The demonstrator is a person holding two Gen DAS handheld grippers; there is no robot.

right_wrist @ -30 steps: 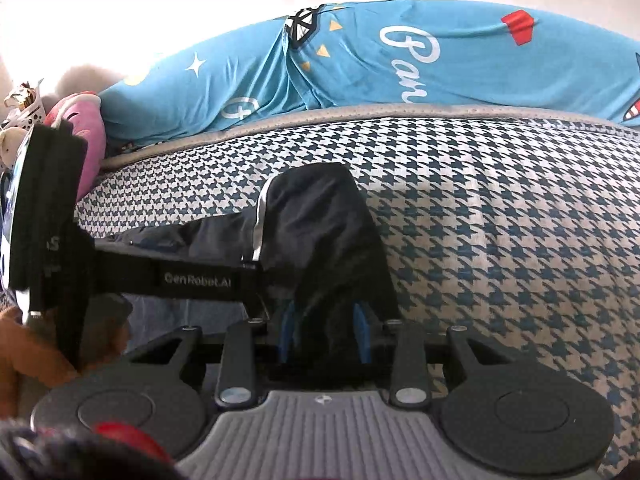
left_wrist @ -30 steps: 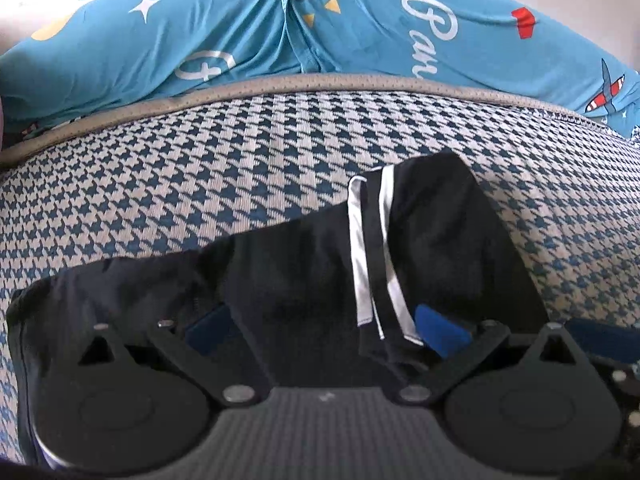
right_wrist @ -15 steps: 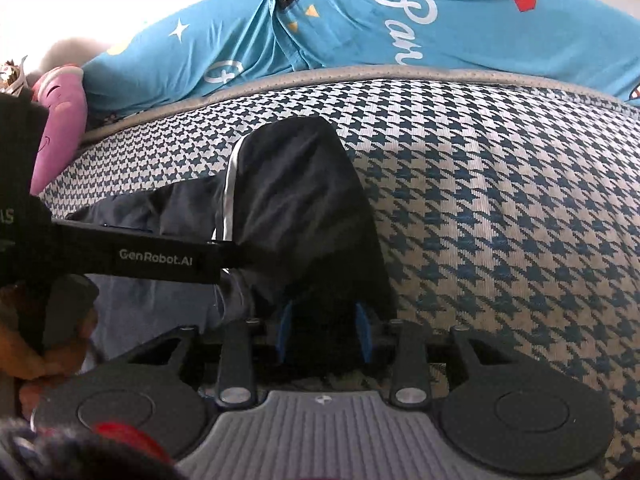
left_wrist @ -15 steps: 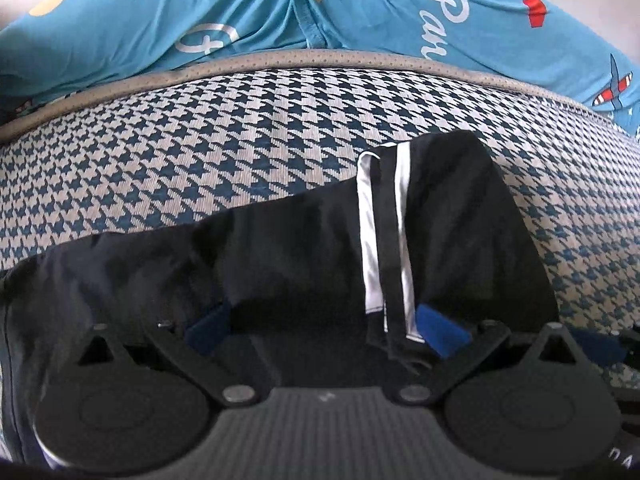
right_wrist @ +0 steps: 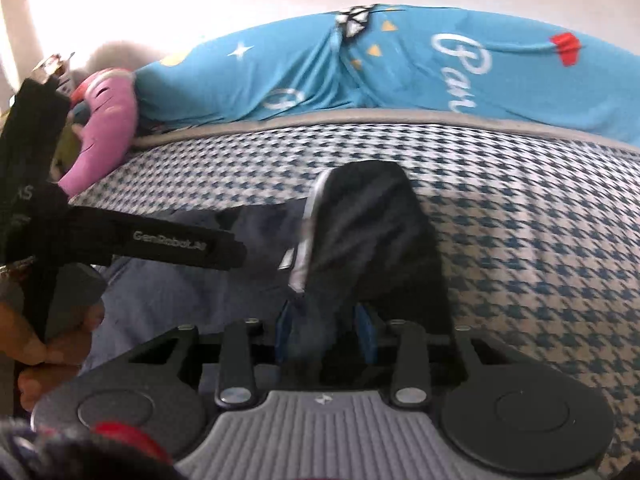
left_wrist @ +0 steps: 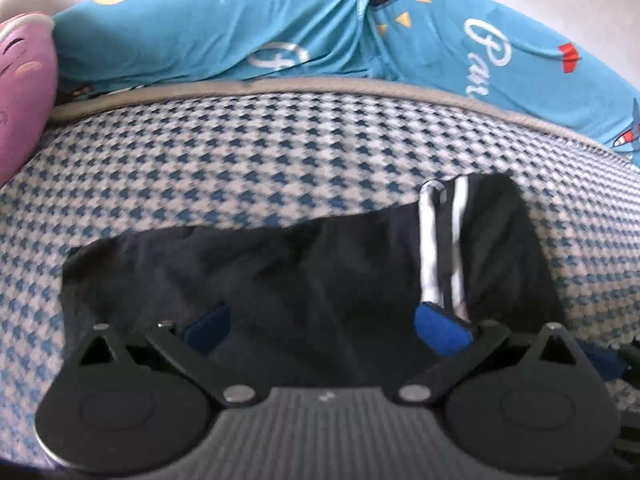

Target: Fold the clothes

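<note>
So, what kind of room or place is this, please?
Most likely a bedroom, on a bed. The black garment lies on a houndstooth-patterned mattress, with blue printed bedding bunched behind it and a pink plush pillow at the side.

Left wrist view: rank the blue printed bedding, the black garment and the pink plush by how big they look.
1. Blue printed bedding, spanning the frame.
2. Black garment, though nearness to the camera inflates it.
3. Pink plush, cut off by the frame edge, so its full size is unsure.
</note>
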